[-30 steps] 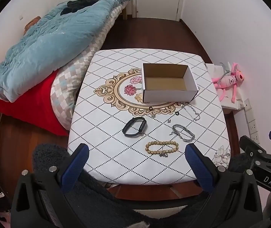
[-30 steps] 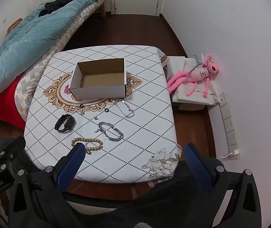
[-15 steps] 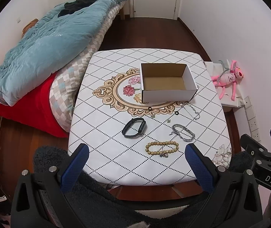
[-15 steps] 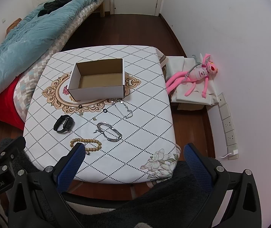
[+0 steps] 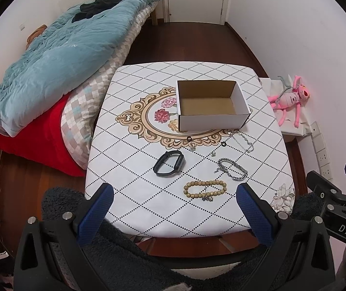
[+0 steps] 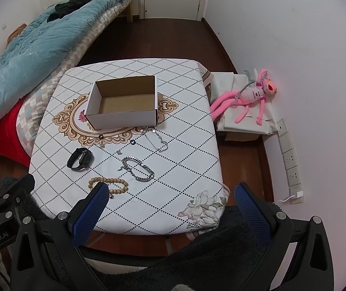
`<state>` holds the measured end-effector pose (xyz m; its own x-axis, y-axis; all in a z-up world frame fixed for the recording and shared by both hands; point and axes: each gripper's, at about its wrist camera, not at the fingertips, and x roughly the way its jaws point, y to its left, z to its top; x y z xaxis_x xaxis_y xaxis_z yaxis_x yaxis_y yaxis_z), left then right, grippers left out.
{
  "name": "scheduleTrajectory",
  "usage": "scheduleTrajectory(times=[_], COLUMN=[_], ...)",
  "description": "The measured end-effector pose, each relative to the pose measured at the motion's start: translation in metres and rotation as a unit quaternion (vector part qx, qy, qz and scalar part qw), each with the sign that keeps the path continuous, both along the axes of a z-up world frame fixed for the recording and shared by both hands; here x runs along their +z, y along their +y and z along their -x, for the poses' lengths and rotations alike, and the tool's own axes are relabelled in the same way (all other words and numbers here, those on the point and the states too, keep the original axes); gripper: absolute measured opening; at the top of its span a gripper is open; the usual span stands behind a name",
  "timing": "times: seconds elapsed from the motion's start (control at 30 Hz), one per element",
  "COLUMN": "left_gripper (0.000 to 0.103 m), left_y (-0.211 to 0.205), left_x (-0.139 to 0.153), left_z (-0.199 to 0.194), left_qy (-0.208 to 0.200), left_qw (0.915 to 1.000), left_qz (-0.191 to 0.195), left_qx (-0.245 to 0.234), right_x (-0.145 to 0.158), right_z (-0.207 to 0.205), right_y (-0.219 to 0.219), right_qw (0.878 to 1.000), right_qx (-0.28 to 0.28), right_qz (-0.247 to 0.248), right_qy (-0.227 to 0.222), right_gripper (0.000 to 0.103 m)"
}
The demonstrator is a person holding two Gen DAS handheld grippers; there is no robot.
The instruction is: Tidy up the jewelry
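Both the left gripper (image 5: 173,202) and the right gripper (image 6: 169,201) hover spread wide and empty, short of the counter (image 5: 134,194). The beaded bracelet (image 5: 205,189), well in front of the empty box (image 5: 210,121), looks the easiest first pick: descend straight and pinch one side.

An open box (image 5: 211,105) is seen mid-tabletop (image 5: 134,169). Toward the near edge, a band (image 5: 169,163), chain (image 5: 232,169) and beads (image 5: 205,189) are laid apart.
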<state>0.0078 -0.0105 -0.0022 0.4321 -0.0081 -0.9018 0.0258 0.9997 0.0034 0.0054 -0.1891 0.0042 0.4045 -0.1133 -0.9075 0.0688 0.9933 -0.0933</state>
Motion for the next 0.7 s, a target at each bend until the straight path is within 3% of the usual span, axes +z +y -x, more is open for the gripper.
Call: scheduleTrajectory(times=[0.7], left_gripper=[0.103], left_y=[-0.0062], left_x=[-0.0002], left_z=[-0.0008], left_qy=[-0.002], left_qw=[1.0000], left_qz=[-0.001], left_qx=[-0.003], right_x=[-0.0003], right_z=[0.0002], right_y=[-0.0012], right_qw=[1.000], right_qx=[0.001], right_qz=[-0.001], right_qy=[0.000], right_gripper=[0.103])
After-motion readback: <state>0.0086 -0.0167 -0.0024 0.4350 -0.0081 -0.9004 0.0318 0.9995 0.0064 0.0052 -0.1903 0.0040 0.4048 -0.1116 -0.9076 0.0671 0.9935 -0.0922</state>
